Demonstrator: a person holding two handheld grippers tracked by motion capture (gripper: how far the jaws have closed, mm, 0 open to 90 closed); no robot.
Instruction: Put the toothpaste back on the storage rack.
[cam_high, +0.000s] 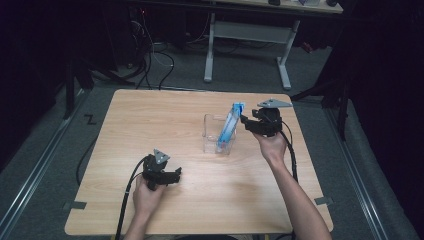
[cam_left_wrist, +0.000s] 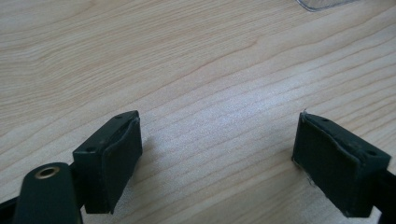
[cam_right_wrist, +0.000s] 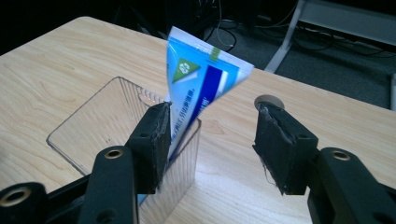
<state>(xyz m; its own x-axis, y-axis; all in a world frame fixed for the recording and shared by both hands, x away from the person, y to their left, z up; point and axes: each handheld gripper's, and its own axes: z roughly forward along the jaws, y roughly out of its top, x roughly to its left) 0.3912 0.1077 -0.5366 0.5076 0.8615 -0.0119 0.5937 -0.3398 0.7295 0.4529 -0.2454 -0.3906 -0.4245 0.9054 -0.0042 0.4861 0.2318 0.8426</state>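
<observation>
a blue and white toothpaste tube with a flat crimped end (cam_high: 229, 126) stands tilted inside a clear ribbed plastic holder (cam_high: 212, 135) near the middle of the light wood-grain surface (cam_high: 150, 120). its lower end sits down in the holder while the crimped end sticks up and leans toward the right side, against the holder's wall; that wall is what keeps the tube from tipping over.

the right tongs (cam_right_wrist: 212, 144) hang just beside the upper part of the tube, jaws standing well apart. in the right gripper view one pad (cam_right_wrist: 156, 140) lies in front of the tube's face, at the holder's rim, while the other pad is off in open air over the surface, so nothing is pinched: the tube rests on its own. whether that near pad brushes the tube i cannot tell. the wide gap looks like the stance of a tool that has nothing to carry.

the left tongs (cam_high: 172, 176) rest low on the near left part of the surface, well apart from the holder, held in the person's left hand (cam_high: 147, 195). their jaws are also spread wide with bare wood between them (cam_left_wrist: 217, 154), parked out of the way.
</observation>
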